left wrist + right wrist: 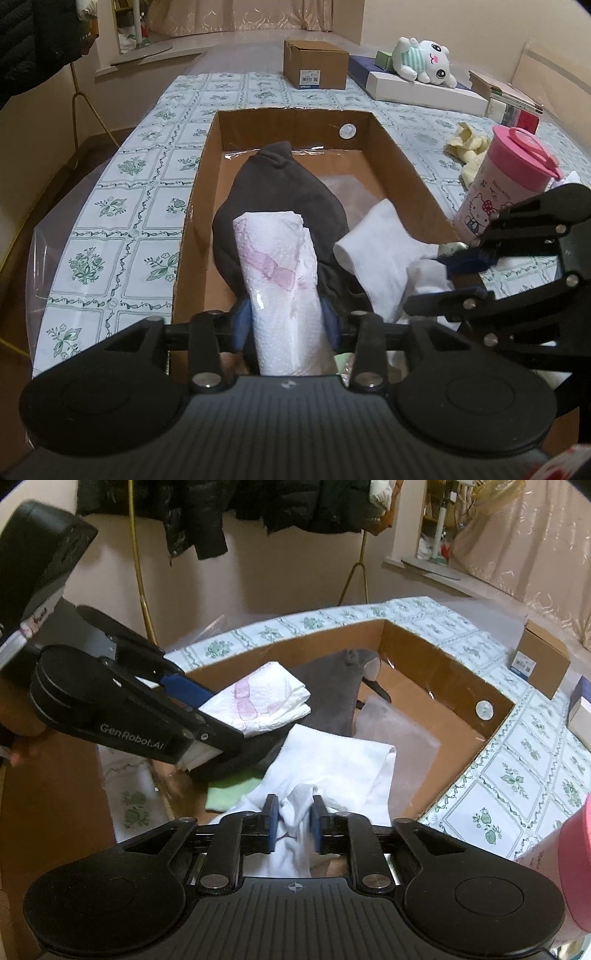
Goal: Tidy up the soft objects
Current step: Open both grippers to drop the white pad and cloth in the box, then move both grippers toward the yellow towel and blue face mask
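Observation:
My left gripper [287, 325] is shut on a folded white paper towel with a pink print [280, 273], held over the near end of the open cardboard box [201, 192]; it also shows in the right wrist view [258, 701]. A dark grey cloth [284, 192] lies in the box under the towel. My right gripper [293, 825] is shut on a white cloth [332, 760] that lies over the box's near right part; this cloth also shows in the left wrist view [380, 251]. A green cloth [229, 790] lies beneath.
The box sits on a floral tablecloth [122, 221]. A pink Hello Kitty cup [502, 184] stands right of the box beside a yellow cloth [467, 147]. At the back are a small brown box [314, 64], a white plush toy [421, 59] and books [506, 96].

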